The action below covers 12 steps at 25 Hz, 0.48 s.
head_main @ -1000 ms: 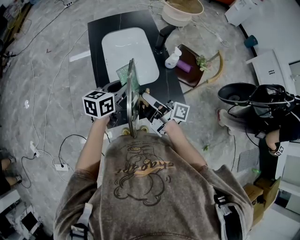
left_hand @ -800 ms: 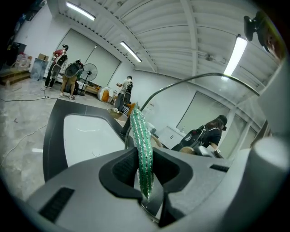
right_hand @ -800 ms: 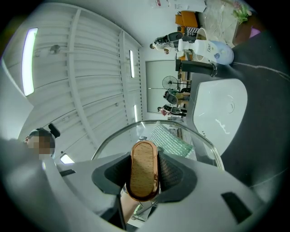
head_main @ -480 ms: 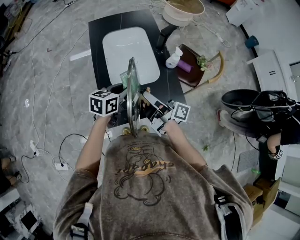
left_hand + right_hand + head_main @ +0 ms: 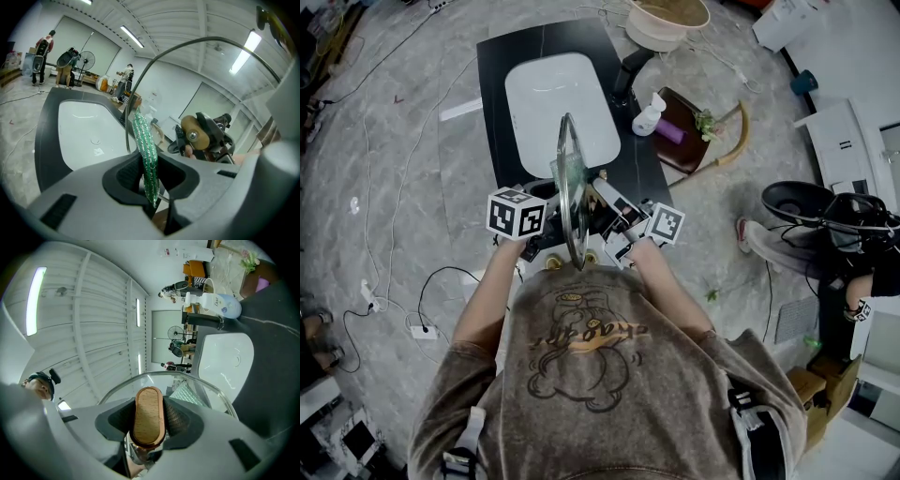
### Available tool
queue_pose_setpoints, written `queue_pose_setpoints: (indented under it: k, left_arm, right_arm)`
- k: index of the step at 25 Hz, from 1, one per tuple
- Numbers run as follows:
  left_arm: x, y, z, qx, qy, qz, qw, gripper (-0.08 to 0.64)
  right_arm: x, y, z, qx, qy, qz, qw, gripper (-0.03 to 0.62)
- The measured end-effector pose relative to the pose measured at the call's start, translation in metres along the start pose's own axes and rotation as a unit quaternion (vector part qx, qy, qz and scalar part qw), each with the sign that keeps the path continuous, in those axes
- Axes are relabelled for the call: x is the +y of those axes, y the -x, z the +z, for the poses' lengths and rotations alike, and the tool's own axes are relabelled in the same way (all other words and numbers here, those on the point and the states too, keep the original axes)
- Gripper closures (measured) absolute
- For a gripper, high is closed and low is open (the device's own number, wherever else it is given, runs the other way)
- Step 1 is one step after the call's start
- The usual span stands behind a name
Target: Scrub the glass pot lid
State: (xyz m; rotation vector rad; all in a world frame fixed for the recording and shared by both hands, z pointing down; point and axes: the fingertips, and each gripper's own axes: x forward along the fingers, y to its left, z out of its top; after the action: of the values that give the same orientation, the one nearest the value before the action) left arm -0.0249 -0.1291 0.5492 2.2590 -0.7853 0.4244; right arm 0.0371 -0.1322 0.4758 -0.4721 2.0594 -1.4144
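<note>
My right gripper [image 5: 149,425] is shut tight on the wooden knob [image 5: 149,413] of the glass pot lid [image 5: 570,187]. I hold the lid up on its edge, right in front of me, so both sides are easy to reach. The knob makes a good handle, because it keeps my jaws off the slippery glass. My left gripper [image 5: 151,180] pinches a green scrub pad [image 5: 145,140] between its jaws. The pad sticks out past the jaw tips, on the other side of the lid from the knob, so it can rub the glass while the right gripper keeps the lid steady. I think the pad touches the glass, but I see it edge-on, so I am not sure. The white sink [image 5: 534,94] lies just beyond both grippers, I guess to catch drips.
</note>
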Motion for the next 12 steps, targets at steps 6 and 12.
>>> queue_pose_setpoints:
  k: [6,12]
  left_arm:
    - [-0.019,0.003,-0.014,0.013,0.014,-0.028,0.9994,0.474]
    - [-0.038,0.011,-0.028,0.036,0.015,-0.057,0.9977,0.474]
  right_arm:
    - [0.0,0.001,0.005,-0.013,0.011,-0.008,1.0,0.41]
    - [-0.004,0.005,0.009,-0.027,0.017,-0.018,0.999,0.41]
